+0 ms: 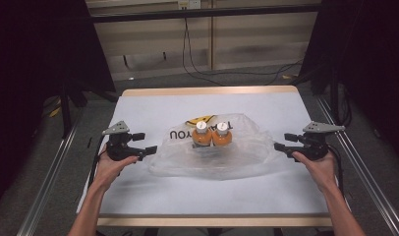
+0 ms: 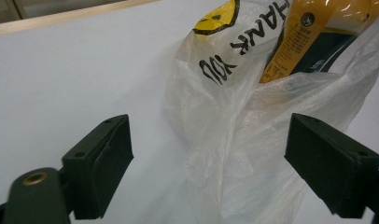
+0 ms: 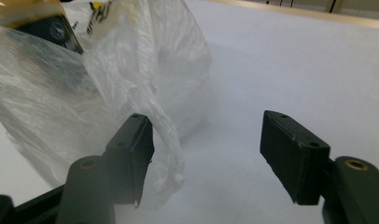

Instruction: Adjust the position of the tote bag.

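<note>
Clear crinkled plastic bag (image 1: 212,150) lies mid-desk on the white desk (image 1: 153,196) surface, slumped around two orange bottles (image 1: 212,135) with white caps that stand side by side, touching. Bag print reads "THANK YOU" in black, upside down in the high view where just "YOU" is legible; left gripper view shows "HANK" over "YOU" plus a yellow smiley face (image 2: 219,17). Bottle label (image 2: 290,39) is orange-yellow with small black text and a round dark emblem, too small to read; a dark panel sits beside it.

Left gripper (image 1: 138,144) sits at the bag's left edge, jaws spread wide. In its own view bag film lies between the jaws, nearer the right one; no pad presses on it. Right gripper (image 1: 285,141) sits just off the bag's right edge, jaws also apart. In its view a twisted bag handle (image 3: 166,140) hangs beside the left jaw, touching or nearly so, cannot tell which; not clamped. Each gripper is held by a hand; left hand (image 1: 111,167), right hand (image 1: 320,167).
</note>
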`<state>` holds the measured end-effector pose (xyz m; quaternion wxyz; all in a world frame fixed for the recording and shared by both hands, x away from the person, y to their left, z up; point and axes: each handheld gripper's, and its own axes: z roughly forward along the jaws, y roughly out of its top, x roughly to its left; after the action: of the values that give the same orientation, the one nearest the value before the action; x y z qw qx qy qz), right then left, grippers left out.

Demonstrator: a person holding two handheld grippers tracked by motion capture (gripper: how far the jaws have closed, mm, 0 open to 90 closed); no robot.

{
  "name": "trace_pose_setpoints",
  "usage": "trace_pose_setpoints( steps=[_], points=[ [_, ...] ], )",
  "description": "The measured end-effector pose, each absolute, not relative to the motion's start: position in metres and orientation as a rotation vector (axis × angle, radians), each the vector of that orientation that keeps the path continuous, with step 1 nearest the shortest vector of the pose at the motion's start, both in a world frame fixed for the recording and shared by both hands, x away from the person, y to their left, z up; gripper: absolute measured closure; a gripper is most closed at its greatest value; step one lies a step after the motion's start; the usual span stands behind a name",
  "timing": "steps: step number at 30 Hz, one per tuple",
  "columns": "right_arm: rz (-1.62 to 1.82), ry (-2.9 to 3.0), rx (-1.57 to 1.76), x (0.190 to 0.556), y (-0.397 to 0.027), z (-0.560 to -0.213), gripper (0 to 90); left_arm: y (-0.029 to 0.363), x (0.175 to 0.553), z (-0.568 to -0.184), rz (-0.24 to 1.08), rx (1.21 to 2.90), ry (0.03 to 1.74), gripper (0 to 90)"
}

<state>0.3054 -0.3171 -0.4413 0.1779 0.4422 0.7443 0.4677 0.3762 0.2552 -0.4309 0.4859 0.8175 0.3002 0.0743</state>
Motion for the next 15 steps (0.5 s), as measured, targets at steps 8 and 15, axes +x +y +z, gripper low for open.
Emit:
trace_pose_setpoints(
  steps=[8, 15],
  points=[
    [1.384, 2.052, 1.173, 0.297, -0.314, -0.406, 36.6, 0.232, 0.365, -0.415, 0.155, 2.016, 0.625, 38.3],
    [1.457, 2.035, 1.118, 0.290, -0.312, -0.388, 36.4, 0.218, 0.360, -0.412, 0.167, 2.055, 0.562, 52.1]
  ],
)
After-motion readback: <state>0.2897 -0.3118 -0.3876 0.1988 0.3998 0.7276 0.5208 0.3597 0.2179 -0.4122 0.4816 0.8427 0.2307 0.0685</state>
